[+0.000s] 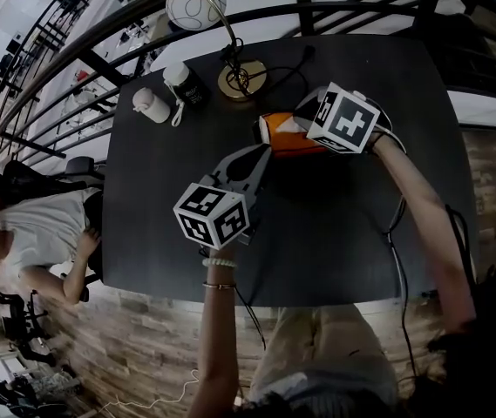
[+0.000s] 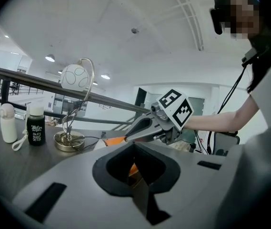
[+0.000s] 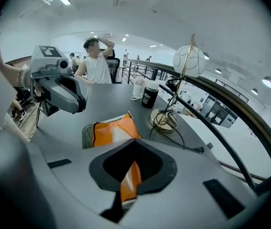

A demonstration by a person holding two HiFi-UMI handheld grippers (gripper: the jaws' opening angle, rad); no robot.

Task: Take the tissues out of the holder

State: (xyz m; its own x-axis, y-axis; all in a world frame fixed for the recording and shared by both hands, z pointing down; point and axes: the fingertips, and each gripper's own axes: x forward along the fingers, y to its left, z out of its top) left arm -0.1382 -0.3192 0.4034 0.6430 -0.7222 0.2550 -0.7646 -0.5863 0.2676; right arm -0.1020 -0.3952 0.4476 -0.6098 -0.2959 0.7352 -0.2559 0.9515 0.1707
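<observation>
An orange and white tissue pack [image 1: 287,138] [image 3: 110,130] lies in a low grey holder [image 3: 85,136] in the middle of the dark table [image 1: 343,233]. My right gripper [image 1: 307,127] [image 3: 129,178] comes over the pack from the right and is shut on its near edge, so an orange strip shows between the jaws. The left gripper [image 1: 262,153] [image 2: 136,170] points at the holder's left end from the near side. Its fingers meet with nothing seen between them. From the left gripper view, the right gripper [image 2: 125,136] bites the pack [image 2: 112,140].
A brass lamp [image 1: 241,79] with a round globe and a cable stands behind the holder. A black bottle [image 1: 185,84] and a white bottle [image 1: 152,104] stand at the back left. A black railing [image 1: 99,59] runs behind the table, and a seated person [image 1: 38,233] is at the left.
</observation>
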